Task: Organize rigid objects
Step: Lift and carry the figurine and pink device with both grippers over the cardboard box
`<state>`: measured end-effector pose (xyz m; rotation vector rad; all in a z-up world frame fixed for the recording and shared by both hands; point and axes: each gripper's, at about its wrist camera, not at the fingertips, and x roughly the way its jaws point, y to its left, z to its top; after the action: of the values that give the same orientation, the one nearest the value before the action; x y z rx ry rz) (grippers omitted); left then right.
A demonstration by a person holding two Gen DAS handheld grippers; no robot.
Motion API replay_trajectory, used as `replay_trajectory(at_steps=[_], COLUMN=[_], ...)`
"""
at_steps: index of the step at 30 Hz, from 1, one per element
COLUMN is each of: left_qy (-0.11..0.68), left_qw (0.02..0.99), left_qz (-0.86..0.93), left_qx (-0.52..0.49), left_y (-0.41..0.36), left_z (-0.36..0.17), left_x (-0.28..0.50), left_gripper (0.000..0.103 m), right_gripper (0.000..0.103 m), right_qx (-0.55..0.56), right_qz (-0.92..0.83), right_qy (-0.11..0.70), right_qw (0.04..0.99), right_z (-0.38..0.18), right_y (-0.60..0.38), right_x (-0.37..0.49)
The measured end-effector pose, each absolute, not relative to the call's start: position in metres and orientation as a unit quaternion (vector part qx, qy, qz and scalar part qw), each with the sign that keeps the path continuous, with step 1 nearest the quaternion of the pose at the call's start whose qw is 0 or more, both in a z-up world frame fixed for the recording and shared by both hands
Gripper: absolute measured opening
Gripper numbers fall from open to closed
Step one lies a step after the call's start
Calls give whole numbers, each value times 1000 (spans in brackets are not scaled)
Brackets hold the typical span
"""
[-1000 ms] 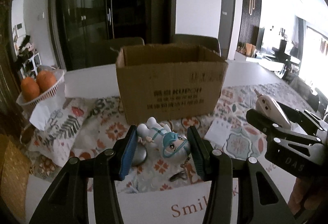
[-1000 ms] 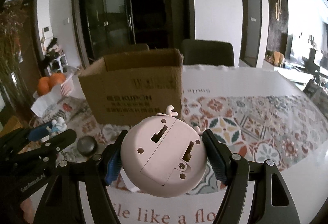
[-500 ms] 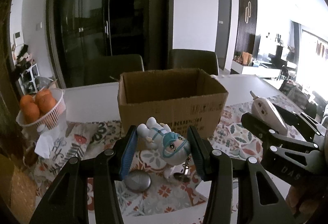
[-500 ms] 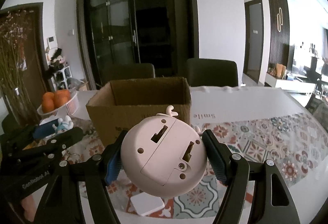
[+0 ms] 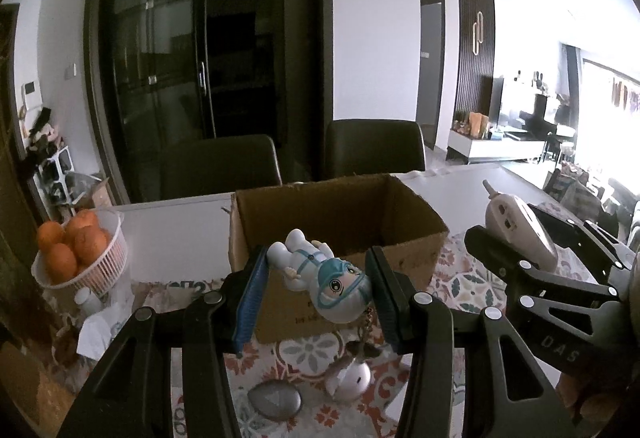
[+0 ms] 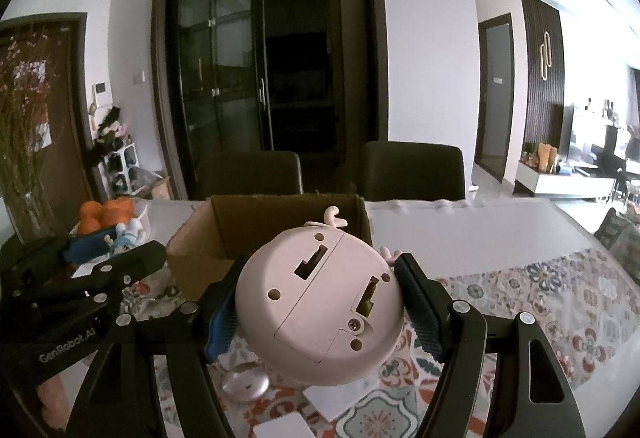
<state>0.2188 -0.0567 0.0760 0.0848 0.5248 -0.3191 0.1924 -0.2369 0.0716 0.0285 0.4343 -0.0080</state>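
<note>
My left gripper [image 5: 316, 298] is shut on a small white and blue figurine [image 5: 320, 278], held crosswise above the table in front of an open cardboard box [image 5: 340, 222]. A keychain dangles below the figurine. My right gripper [image 6: 320, 302] is shut on a round pink toy [image 6: 320, 306], its underside with a battery cover facing the camera, just before the same box [image 6: 280, 222]. In the left wrist view the right gripper [image 5: 532, 262] and its pink toy [image 5: 516, 222] show at the right. In the right wrist view the left gripper [image 6: 104, 250] with the figurine [image 6: 126, 238] shows at the left.
A white basket of oranges [image 5: 76, 258] stands left of the box. On the patterned cloth [image 5: 460, 278] lie a grey oval object [image 5: 274, 400], a small white round item [image 5: 352, 378], a round pinkish disc [image 6: 246, 384] and white cards [image 6: 340, 398]. Two dark chairs [image 5: 372, 149] stand behind the table.
Both grippers have risen with their toys still held; the box top now sits lower in both views and its inside shows more. The figurine has lifted clear of the cloth.
</note>
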Motion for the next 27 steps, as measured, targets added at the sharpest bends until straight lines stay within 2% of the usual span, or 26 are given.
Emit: replay_trajectory(at_steps=[18, 27], left_qy=[274, 283], left_qw=[949, 947], left_qz=[-148, -137], left_qx=[46, 67], left_y=[-62, -67], left_z=[100, 99], left_x=[274, 309], left_gripper=[49, 49], right_gripper=[73, 73], right_qx=[17, 11], right_qz=[16, 23], right_qy=[229, 268], right_qw=[973, 963], right_z=[96, 93], right_y=[-241, -243], right_x=[257, 301])
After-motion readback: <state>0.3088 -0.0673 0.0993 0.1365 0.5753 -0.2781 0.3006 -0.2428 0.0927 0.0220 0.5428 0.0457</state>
